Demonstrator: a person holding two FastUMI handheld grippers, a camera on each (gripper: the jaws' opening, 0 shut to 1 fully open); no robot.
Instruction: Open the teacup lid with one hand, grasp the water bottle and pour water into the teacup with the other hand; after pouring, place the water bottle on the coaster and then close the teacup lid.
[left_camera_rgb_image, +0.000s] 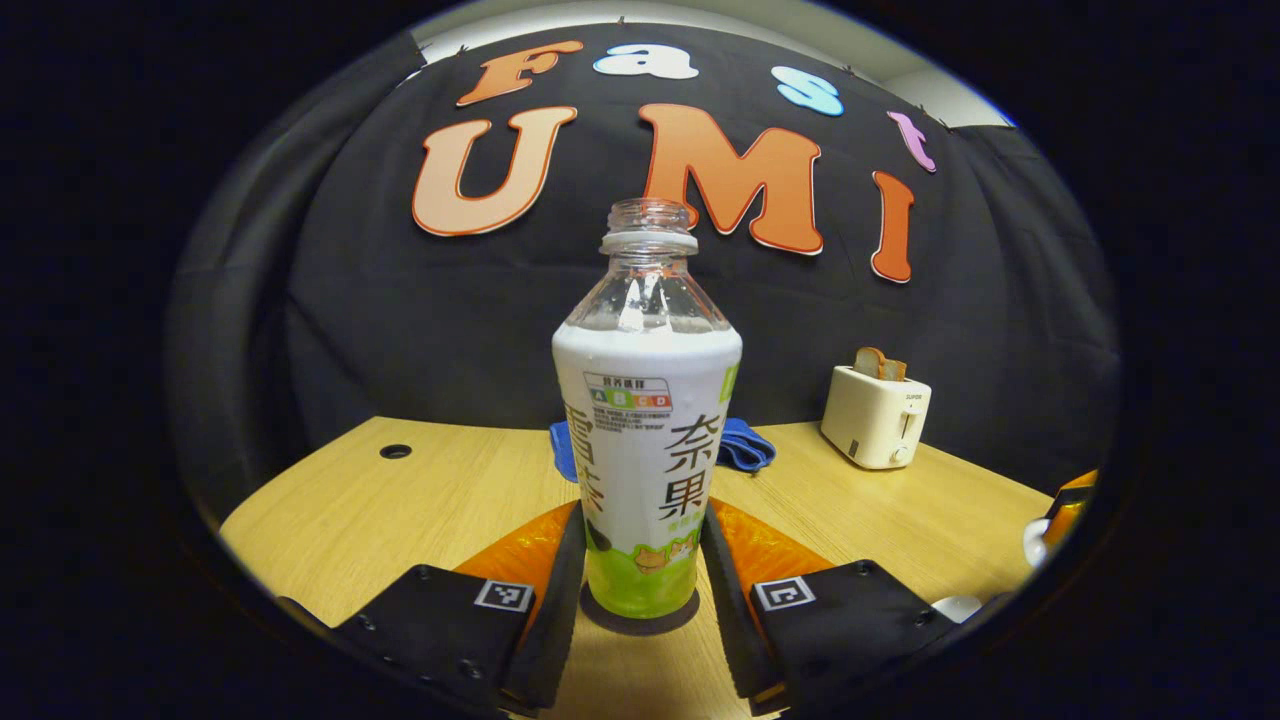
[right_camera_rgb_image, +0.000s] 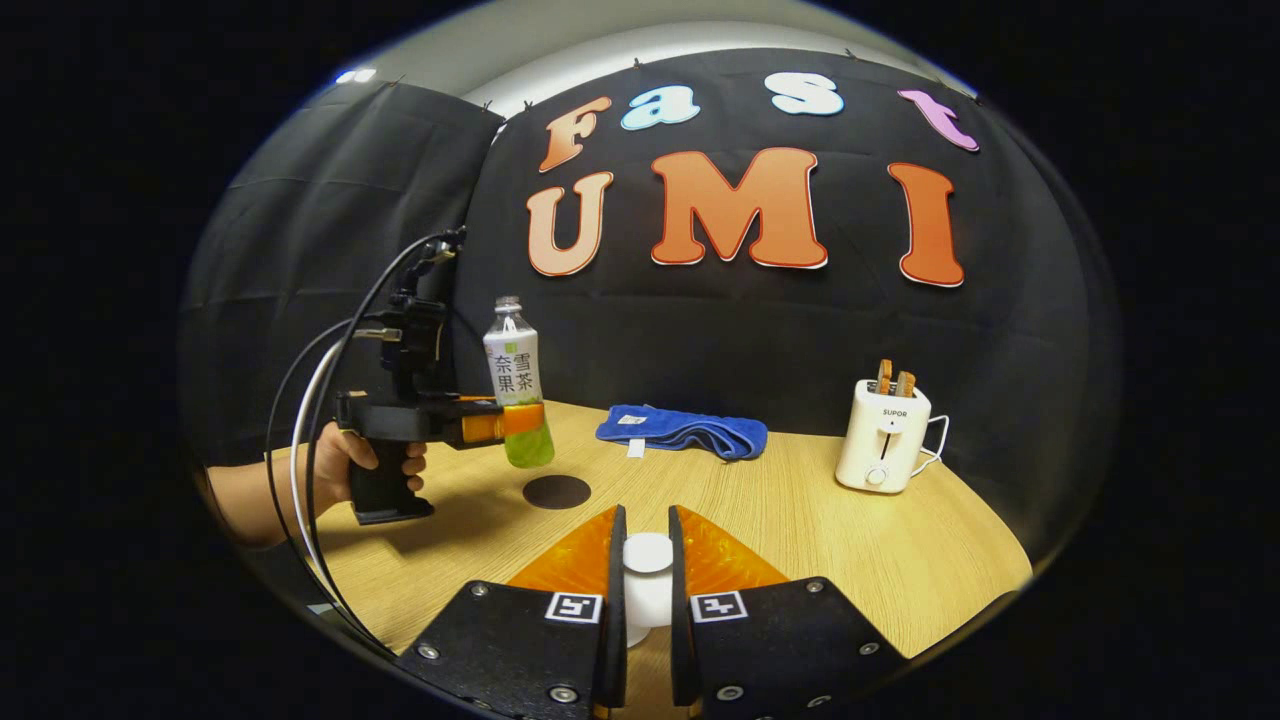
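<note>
Left gripper (left_camera_rgb_image: 642, 560) fingers clenched on upright uncapped water bottle (left_camera_rgb_image: 645, 440), hanging just above dark coaster (right_camera_rgb_image: 557, 491) on counter (right_camera_rgb_image: 800, 520); right gripper (right_camera_rgb_image: 648, 570) fingers clamping white teacup lid (right_camera_rgb_image: 648, 552).

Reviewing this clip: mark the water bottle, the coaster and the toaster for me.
water bottle (left_camera_rgb_image: 645, 440): left gripper view, on its label, between the tongs.
coaster (right_camera_rgb_image: 557, 491): right gripper view, centre of the dark disc on the table.
toaster (right_camera_rgb_image: 882, 447): right gripper view, its front face.
</note>
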